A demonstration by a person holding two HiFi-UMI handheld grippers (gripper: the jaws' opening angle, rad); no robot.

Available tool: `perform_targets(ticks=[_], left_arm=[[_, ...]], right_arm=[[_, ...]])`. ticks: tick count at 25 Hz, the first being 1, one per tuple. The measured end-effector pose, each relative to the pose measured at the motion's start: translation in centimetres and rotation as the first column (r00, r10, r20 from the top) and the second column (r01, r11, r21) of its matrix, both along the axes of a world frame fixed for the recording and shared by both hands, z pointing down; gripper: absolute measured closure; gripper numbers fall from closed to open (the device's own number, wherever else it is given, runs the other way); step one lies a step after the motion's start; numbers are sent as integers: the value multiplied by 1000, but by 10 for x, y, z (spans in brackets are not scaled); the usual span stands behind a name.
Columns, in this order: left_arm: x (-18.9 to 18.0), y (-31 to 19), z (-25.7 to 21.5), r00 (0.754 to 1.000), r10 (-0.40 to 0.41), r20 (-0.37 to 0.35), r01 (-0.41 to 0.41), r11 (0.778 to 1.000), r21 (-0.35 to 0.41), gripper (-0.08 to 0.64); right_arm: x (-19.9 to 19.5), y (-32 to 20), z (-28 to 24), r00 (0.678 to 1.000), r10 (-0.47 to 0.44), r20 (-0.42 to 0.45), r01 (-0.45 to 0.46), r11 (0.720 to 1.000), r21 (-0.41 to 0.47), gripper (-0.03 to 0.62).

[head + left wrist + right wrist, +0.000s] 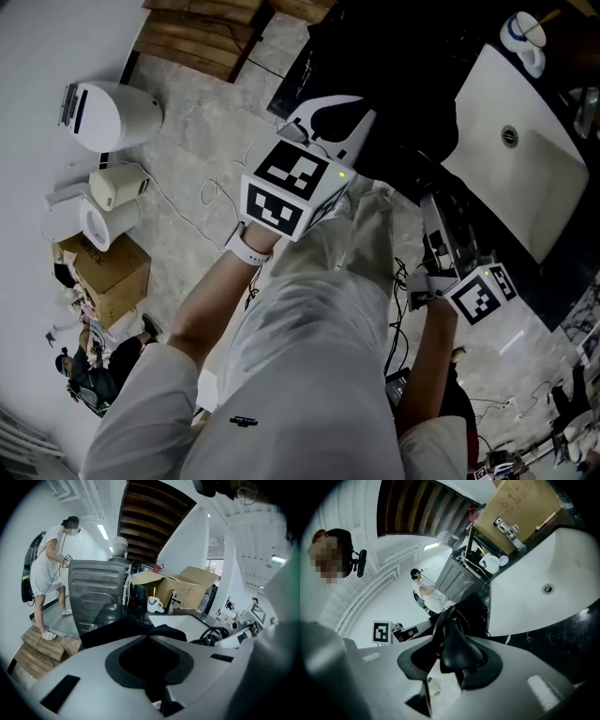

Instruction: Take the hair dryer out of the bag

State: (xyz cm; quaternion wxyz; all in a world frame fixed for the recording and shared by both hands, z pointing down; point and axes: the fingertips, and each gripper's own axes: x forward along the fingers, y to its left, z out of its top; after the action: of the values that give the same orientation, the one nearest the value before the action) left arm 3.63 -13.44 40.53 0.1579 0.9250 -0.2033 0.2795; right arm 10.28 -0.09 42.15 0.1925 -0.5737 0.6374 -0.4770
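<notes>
Presently, hair dryer (458, 649) in right gripper (452, 665).

Two hand-held tools: the left tool (150, 639) and the right tool (454, 667). Two marker cubes, one on the left (286, 187) and one on the right (480, 292). One black bag (117, 627). One black hair dryer (459, 644).

The table (394, 56) holds:
- one white sink (525, 178)
- one mug (520, 33)
- one faucet (173, 599)
- one bottle (202, 604)
- one cardboard box (185, 585)

On the floor (197, 150): a second cardboard box (108, 267) and three white appliances, one domed (117, 112), one jug-shaped (117, 186), one rounded (84, 223).

One grey machine (96, 595). One person (47, 569) in white stands behind.
</notes>
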Motion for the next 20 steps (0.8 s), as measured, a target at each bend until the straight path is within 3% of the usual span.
perform_targets(ticks=[8,10,13,20], left_arm=[[6,6,-4,1000,12,-16,-13,1000,-4,538],[6,7,-5,1000,13,-14,-13,1000,-7,537],[5,8,-5,1000,15,-14,-15,1000,-7,538],[10,8,-7,999,30,-12,-30,999,-17,537]], right_arm=[[-7,-7,9,990,-141,27,141,990,-18,439],[-9,-9,7,985,-159,59,160,987,-7,397],[-6,-15,9,986,-134,99,136,991,-13,391],[9,-31,22,994,-46,94,53,996,-71,411]])
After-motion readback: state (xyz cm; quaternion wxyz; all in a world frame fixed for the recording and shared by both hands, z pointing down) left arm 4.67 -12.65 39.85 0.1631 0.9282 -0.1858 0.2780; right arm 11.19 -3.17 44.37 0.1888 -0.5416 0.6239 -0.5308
